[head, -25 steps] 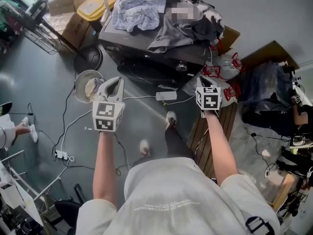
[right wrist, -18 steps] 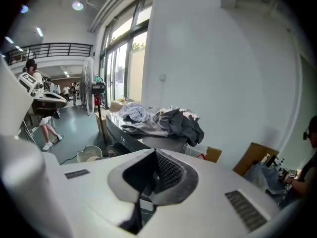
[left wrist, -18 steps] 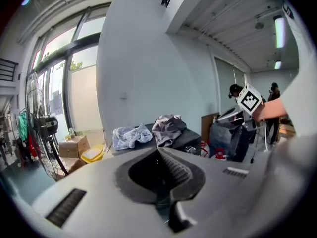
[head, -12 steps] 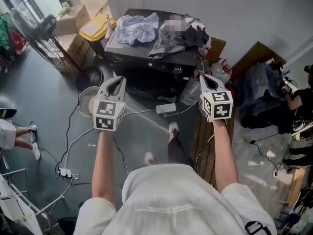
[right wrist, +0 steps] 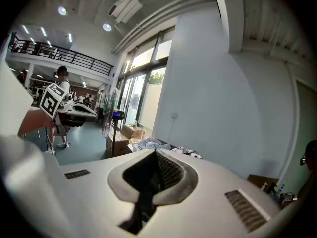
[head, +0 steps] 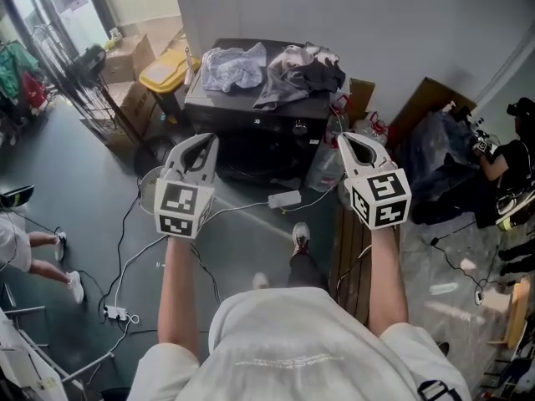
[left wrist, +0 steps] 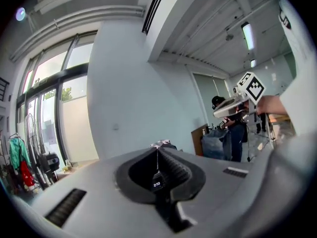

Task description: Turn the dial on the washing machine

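Note:
The black washing machine [head: 219, 109] stands against the far wall with clothes heaped on its lid. Its small round dial [head: 298, 126] sits on the front panel, right of centre. My left gripper [head: 203, 143] hangs in the air before the machine's left half, jaws shut with nothing between them. My right gripper [head: 343, 140] is level with it at the machine's right corner, also shut and empty. Neither touches the machine. In the left gripper view the closed tips [left wrist: 157, 150] point at the clothes on the lid. The right gripper view shows its closed tips [right wrist: 155, 153] aimed the same way.
A pale blue cloth [head: 235, 63] and dark garments [head: 306, 68] cover the lid. A floor fan [head: 149, 192], a yellow bin [head: 165, 71] and cardboard boxes [head: 124, 50] stand at left. A white power strip [head: 285, 199] and cables lie on the floor, a wooden pallet [head: 349, 249] at right. A person [head: 512, 144] stands far right.
Both grippers have risen and come nearer the camera, spreading a little apart. The view has tipped up, so the washing machine now sits lower in the picture.

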A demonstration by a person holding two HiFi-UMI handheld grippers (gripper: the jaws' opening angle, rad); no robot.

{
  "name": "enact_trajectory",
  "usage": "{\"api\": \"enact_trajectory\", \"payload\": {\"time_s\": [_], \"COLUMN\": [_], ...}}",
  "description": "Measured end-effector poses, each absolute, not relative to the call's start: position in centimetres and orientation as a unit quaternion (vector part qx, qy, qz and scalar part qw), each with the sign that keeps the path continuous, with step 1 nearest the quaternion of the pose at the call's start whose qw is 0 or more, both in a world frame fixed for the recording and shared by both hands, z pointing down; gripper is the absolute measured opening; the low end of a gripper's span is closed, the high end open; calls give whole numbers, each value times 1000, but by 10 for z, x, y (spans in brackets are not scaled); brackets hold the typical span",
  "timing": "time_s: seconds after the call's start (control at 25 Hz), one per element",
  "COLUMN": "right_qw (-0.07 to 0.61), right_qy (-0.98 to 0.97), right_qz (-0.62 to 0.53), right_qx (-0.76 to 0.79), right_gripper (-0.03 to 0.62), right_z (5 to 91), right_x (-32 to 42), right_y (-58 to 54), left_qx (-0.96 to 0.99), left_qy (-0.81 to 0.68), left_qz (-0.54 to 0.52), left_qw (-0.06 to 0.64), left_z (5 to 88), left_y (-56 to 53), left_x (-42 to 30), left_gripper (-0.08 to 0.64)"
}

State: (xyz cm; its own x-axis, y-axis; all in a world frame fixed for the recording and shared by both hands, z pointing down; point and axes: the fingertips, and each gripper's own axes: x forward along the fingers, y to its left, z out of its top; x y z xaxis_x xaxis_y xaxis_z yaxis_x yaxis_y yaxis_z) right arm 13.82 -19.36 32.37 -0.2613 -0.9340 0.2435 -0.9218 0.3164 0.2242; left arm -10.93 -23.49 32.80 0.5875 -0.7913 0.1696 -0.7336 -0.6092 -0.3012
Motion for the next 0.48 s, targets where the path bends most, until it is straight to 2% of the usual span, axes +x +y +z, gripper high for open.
{"api": "enact_trajectory", "payload": {"time_s": [0.16,0.48], "right_qw": [146,146], "right_qy": [-797,-805], "right_qz": [-29,-72], "right_qx": [585,570], "right_gripper": [15,15], "right_z": [305,277], "right_x": [129,103], "right_y": [-179,-163], "left_qx": [-889,-896], "left_qy": [423,404], "left_qz": [-129,-115], "left_qw": [118,144], "left_z": [311,285], "left_y": [-217,-189], "left_x": [-105,-97], "left_gripper": [17,17]}}
